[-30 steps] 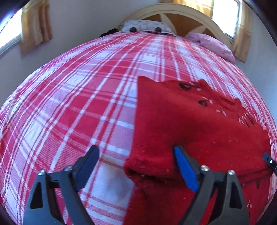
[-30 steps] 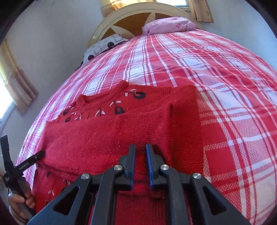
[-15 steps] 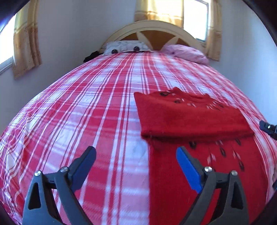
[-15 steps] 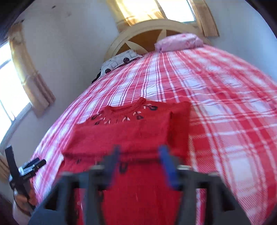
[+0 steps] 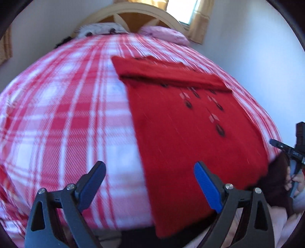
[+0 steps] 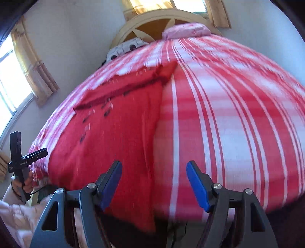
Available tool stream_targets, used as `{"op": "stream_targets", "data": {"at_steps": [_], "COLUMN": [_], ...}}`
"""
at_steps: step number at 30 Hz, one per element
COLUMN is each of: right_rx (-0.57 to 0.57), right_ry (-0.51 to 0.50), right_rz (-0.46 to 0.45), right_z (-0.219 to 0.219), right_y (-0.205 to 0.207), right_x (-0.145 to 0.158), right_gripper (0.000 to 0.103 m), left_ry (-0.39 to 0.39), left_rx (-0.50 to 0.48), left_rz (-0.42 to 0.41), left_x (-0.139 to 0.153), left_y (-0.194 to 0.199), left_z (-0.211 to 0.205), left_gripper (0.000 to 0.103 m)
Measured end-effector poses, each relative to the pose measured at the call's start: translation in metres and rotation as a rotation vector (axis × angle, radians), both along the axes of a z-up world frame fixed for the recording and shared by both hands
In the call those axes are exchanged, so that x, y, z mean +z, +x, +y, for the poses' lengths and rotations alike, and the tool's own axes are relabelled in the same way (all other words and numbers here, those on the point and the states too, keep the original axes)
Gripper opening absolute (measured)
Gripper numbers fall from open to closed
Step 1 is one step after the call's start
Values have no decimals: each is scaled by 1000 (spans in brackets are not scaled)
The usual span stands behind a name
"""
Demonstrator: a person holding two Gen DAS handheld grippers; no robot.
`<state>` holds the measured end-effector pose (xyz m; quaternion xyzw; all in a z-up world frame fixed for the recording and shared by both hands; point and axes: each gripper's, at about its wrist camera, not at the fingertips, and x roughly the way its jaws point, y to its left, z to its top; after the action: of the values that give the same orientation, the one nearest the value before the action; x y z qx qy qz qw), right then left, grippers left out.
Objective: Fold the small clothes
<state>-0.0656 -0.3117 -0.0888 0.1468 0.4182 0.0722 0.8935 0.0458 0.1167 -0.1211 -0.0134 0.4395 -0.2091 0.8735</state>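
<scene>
The soft red knitted sweater (image 5: 190, 137) lay flat on the red-and-white plaid bed (image 5: 66, 114), its sleeves folded across the chest. Both the left claw (image 5: 149, 186) and right claw (image 6: 154, 183) stood apart, empty. Being limp knit, it would likely sag; pinching the hem corners seemed best.

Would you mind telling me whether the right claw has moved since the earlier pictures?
Yes. The right claw has drawn back from the headboard toward the sweater's hem, having just opened.
</scene>
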Motion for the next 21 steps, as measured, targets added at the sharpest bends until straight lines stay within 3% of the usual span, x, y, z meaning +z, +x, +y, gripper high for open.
{"op": "stream_targets", "data": {"at_steps": [2, 5, 9, 11, 15, 21], "right_rx": [-7, 14, 67, 74, 75, 64], "right_ry": [19, 42, 58, 79, 153, 199], "right_rz": [24, 44, 55, 57, 87, 89], "right_z": [2, 8, 19, 20, 20, 19], "right_y": [-15, -28, -38, -39, -36, -32], "right_x": [-11, -18, -17, -20, -30, -40], "right_gripper": [68, 66, 65, 64, 50, 50], "left_ry": [19, 67, -1, 10, -15, -78], "left_rx": [-12, -31, -75, -82, -72, -57], "left_rz": [30, 7, 59, 82, 146, 251], "left_x": [-9, -11, -12, -18, -31, -54], "left_y": [-13, -35, -54, -56, -53, -52], "left_z": [-3, -7, -6, -8, -10, -11], "left_gripper": [95, 95, 95, 90, 82, 77]}}
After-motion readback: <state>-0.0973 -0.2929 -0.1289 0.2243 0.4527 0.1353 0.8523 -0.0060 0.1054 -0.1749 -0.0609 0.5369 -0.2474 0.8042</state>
